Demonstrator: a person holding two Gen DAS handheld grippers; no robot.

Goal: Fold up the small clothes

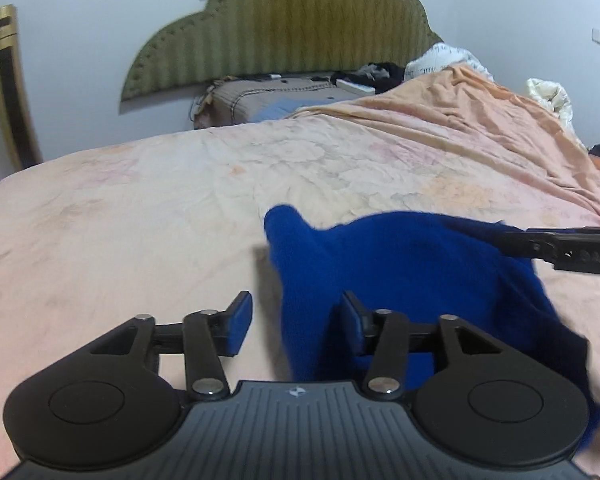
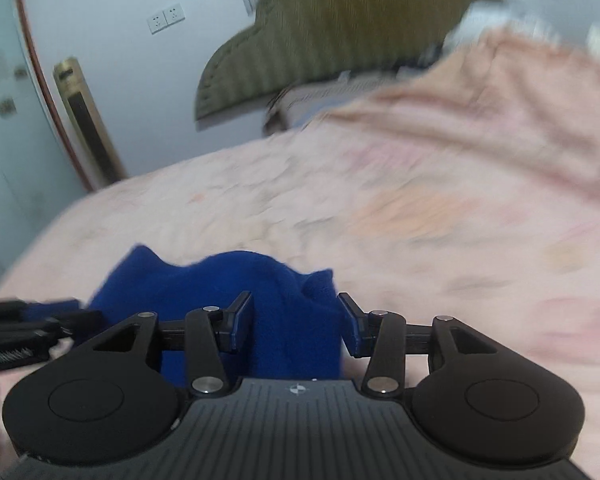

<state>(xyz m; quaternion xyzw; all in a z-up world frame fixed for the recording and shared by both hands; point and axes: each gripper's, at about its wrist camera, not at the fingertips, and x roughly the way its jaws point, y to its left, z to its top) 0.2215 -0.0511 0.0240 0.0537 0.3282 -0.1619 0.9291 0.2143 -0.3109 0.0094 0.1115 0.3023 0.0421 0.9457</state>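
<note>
Pink floral bedsheet [image 1: 148,200] carries the blue garment [image 1: 400,264], bunched near its front edge. Left gripper [image 1: 296,324] stands spread, cloth against its right pad only; right gripper [image 2: 296,322] seems parted around a fold, though blur hides any contact. Green headboard [image 1: 284,28] stands behind.

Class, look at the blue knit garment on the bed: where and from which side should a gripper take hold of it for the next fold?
Probably the raised corner of the blue knit garment at its far left edge, approached from the left over the bare pink bedsheet. That corner stands up off the sheet, so a finger can likely slide under it; the middle is bunched and thick.
</note>
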